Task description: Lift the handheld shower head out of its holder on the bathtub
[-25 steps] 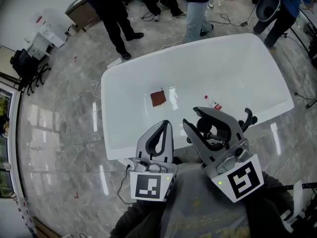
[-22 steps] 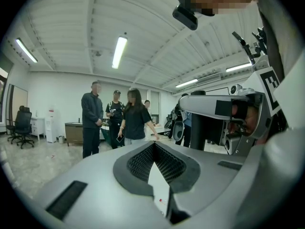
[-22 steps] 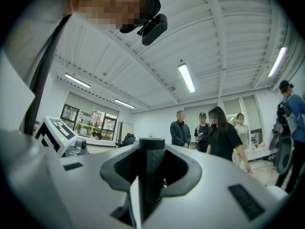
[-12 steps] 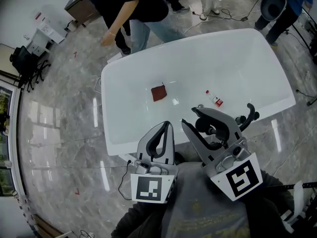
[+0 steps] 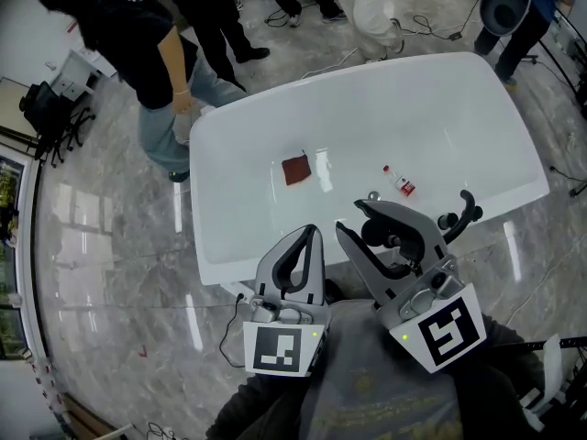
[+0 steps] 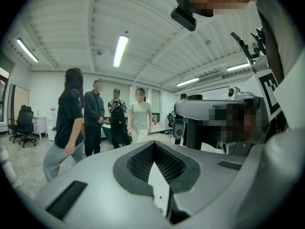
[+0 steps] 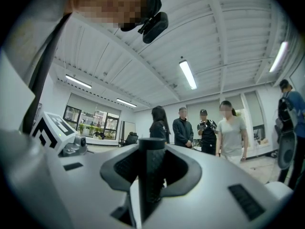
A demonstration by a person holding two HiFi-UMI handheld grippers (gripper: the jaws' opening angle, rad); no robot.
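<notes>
A black textured shower head handle (image 7: 151,175) stands upright between the jaws of my right gripper (image 7: 151,149), which is shut on it. In the head view the right gripper (image 5: 350,216) hangs over the near rim of the white bathtub (image 5: 238,126), with the black handle (image 5: 382,236) inside its jaws. A black fitting (image 5: 463,211) sticks up from the rim just to its right. My left gripper (image 5: 312,231) hovers beside it at the same rim, tips touching and empty. The left gripper (image 6: 153,146) holds nothing in its own view either.
In the tub lie a red-brown cloth (image 5: 295,170), a small bottle with a red label (image 5: 400,185) and a round drain (image 5: 372,195). Several people stand past the tub's far side; one in a dark top (image 5: 138,44) is by its left corner. Cables lie on the marble floor (image 5: 110,209).
Both grippers have stayed almost still. The people behind the tub have shifted, and one in a dark top has walked to the tub's left corner.
</notes>
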